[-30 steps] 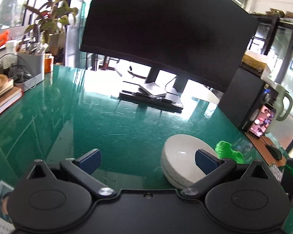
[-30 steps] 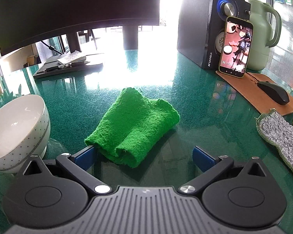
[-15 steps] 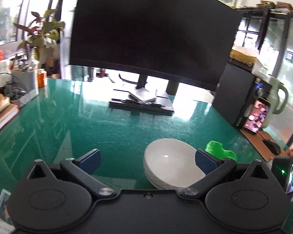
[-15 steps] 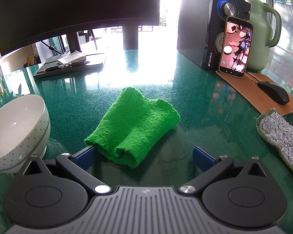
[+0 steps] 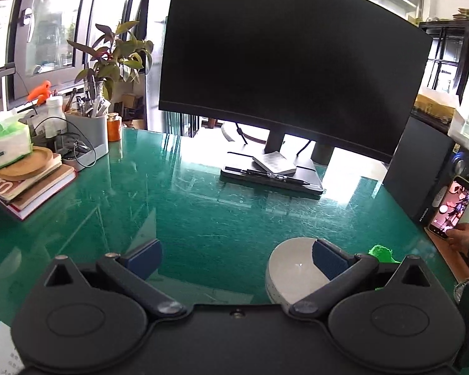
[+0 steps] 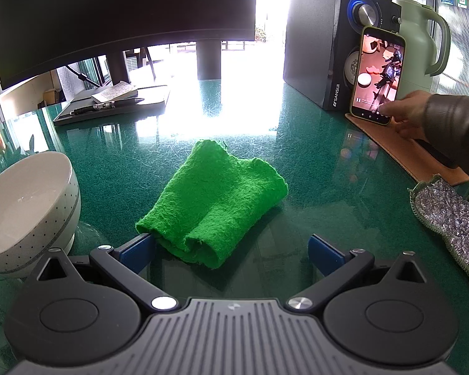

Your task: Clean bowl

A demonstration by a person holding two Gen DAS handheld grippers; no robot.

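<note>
Left wrist view: the left hand-held gripper (image 5: 236,254) is shown spread wide and empty above the green worktop (image 5: 203,218). The white bowl (image 5: 292,270) stands upright on the worktop at about 4 o'clock, partly hidden behind the right-side finger, so it lies off the gripper's centre line rather than between the fingers.

Right wrist view: the right hand-held gripper (image 6: 231,251) is likewise spread wide, with nothing held. The folded green cloth (image 6: 215,206) lies at 12 o'clock, its long axis running from 7 toward 1 o'clock; its near end sits just beside the left-side finger. The bowl (image 6: 25,206) appears at 9 o'clock, apart from the cloth.

The bowl is judged nearer the left gripper, the cloth nearer the right. A bare hand (image 6: 412,115) is seen touching a smartphone (image 6: 378,75) at 2 o'clock.
</note>
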